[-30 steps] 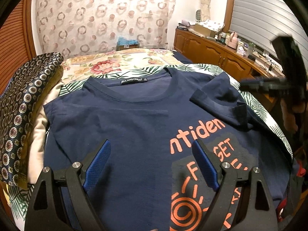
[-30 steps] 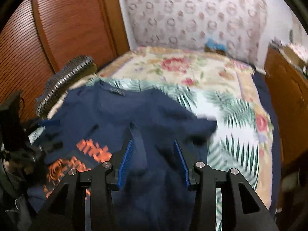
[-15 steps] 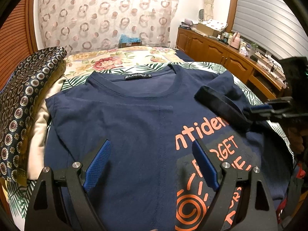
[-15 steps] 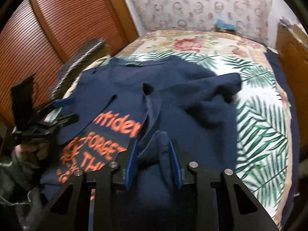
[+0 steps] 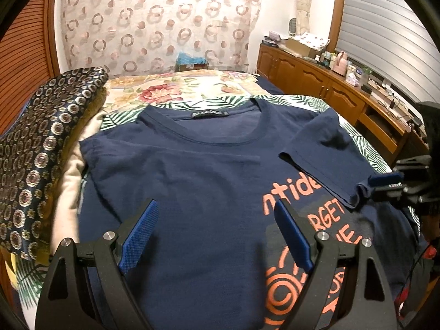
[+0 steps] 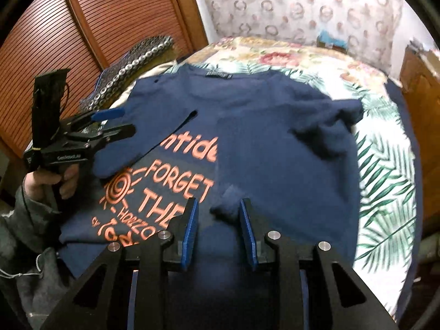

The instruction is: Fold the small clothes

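A navy T-shirt (image 5: 192, 192) with orange lettering is spread front up on a bed (image 5: 170, 90) covered with a floral and palm-leaf sheet. Its left side is folded inward over the chest. The left claw (image 5: 216, 236) is held wide over the lower front of the shirt, with nothing gripped between its blue pads (image 5: 140, 236). The right claw (image 6: 217, 228) is set narrow, and a bunched bit of navy cloth appears to be pinched between its pads; in the left wrist view the hem of the right sleeve (image 5: 324, 162) is seen clamped at its tip and drawn across the print. A folded patterned blanket (image 5: 41, 151) lies beside the shirt at the left edge of the bed. A wooden cabinet (image 5: 316, 82) stands along the right wall. A hand (image 6: 52, 178) is seen gripping the left claw's handle.
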`<state>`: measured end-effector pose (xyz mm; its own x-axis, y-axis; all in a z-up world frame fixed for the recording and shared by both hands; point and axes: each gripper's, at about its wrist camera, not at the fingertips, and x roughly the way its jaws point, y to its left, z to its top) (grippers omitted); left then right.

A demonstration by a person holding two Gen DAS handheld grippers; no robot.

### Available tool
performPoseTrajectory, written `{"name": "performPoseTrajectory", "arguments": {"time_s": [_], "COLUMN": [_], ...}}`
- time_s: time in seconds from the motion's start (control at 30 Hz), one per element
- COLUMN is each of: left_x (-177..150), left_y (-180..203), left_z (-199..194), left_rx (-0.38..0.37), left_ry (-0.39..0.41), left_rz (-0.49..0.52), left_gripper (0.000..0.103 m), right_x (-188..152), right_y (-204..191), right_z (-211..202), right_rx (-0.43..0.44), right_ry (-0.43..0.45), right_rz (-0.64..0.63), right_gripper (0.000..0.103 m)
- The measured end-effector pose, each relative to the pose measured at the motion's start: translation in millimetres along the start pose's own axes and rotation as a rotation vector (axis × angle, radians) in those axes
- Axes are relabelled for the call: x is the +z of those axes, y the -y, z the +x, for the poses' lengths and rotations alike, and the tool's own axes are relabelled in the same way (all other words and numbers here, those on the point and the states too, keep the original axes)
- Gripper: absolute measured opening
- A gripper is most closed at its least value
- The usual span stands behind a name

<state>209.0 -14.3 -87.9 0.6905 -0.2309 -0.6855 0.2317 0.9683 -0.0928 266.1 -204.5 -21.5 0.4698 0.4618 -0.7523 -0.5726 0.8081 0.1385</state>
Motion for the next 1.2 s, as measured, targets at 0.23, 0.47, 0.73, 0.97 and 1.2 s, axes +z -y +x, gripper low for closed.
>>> {"name": "performPoseTrajectory", "arguments": {"time_s": [0.23,0.47,0.73,0.97,1.2], "left_x": [9,32,49,53,48], "left_y": [-38,-84,-93,-98,-89], "left_z": [-14,-10,26,57,72], "left_rx": [0.058,0.134,0.122,0.189,0.230], "left_ry": [0.032,0.010,-0.103,-0.186,-0.214], "left_rz": [0.003,0.001,0.002,-0.022,0.017], "left_gripper": [0.087,0.077,0.052,0.058,0.055], "right_x": [12,31,45,47,42], "right_y": [5,43,79,85,93], "right_z": [-4,15,50,54,55], "right_rx": [-0.106,-0.264,-0.313,-0.297,-0.288], "right_ry": [0.067,0.102,0.066,0.074,0.091], "right_rz": [-0.040,-0.015,0.050,0.074,0.074], "right_gripper": [0.049,0.056,0.056,0.061,0.063]}}
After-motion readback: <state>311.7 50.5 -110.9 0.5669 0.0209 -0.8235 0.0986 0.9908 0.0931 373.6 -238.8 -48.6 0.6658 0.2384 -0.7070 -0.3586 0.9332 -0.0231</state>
